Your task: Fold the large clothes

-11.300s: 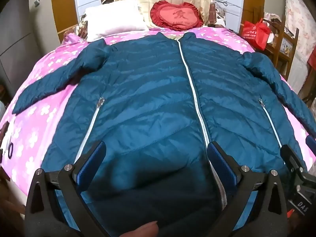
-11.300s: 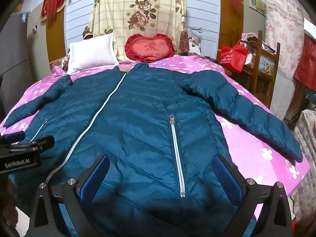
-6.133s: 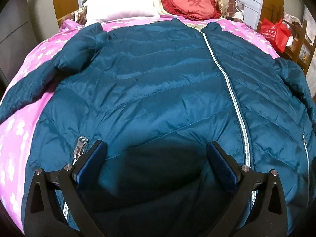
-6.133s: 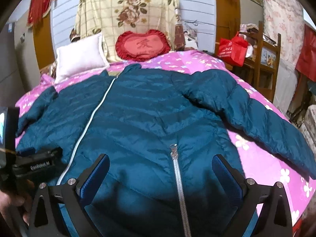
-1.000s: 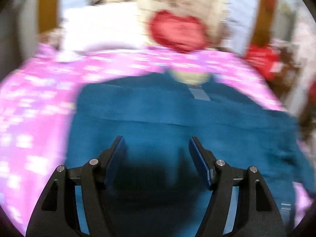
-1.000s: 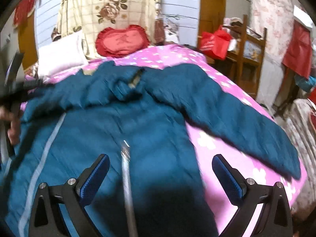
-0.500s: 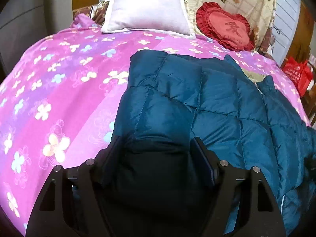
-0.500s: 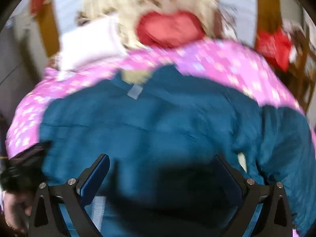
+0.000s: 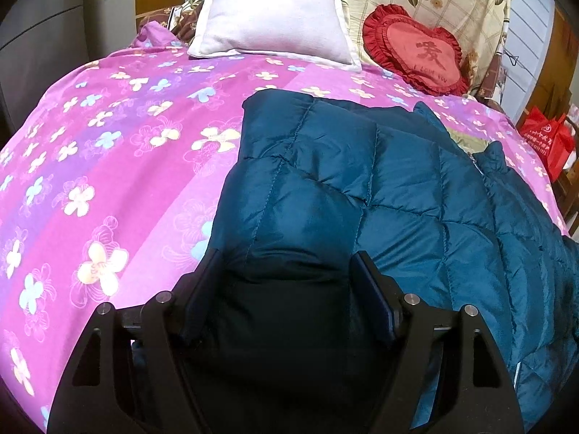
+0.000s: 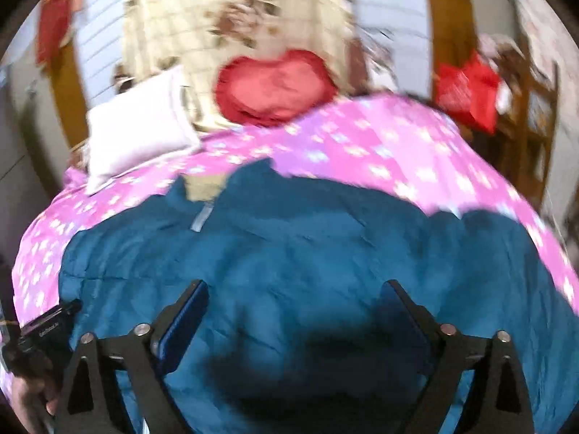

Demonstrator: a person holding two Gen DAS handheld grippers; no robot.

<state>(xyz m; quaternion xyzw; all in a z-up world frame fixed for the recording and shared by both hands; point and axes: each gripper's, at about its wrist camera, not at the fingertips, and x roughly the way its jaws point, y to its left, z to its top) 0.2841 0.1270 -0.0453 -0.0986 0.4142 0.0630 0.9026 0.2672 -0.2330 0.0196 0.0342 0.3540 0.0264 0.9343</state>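
**Now a folded jacket edge sits between the left gripper's pads**

Starting at nine o'clock in the left wrist view, the pink flowered bedspread (image 9: 108, 166) lies bare out to the bed's edge. At twelve o'clock a white pillow (image 9: 275, 14) leans at the head of the bed, with a red heart cushion (image 9: 416, 50) just beside it toward one o'clock. The blue quilted jacket (image 9: 398, 188) fills the span from the centre to four o'clock, its side doubled over onto itself, its collar lying toward two o'clock. At six o'clock the left gripper (image 9: 286, 282) has a puffy fold of the jacket between its pads; the jaws have just been opening, and the fabric fills the gap and touches both pads, so it looks gripped.

The right wrist view is blurred. At eight o'clock the left gripper appears again, held in a hand (image 10: 29, 394). The jacket spreads across the middle. At six o'clock the right gripper (image 10: 293, 311) hangs over it, jaws wide apart, nothing pinched between them. At two o'clock a red bag (image 10: 466, 90) sits beyond the bed.
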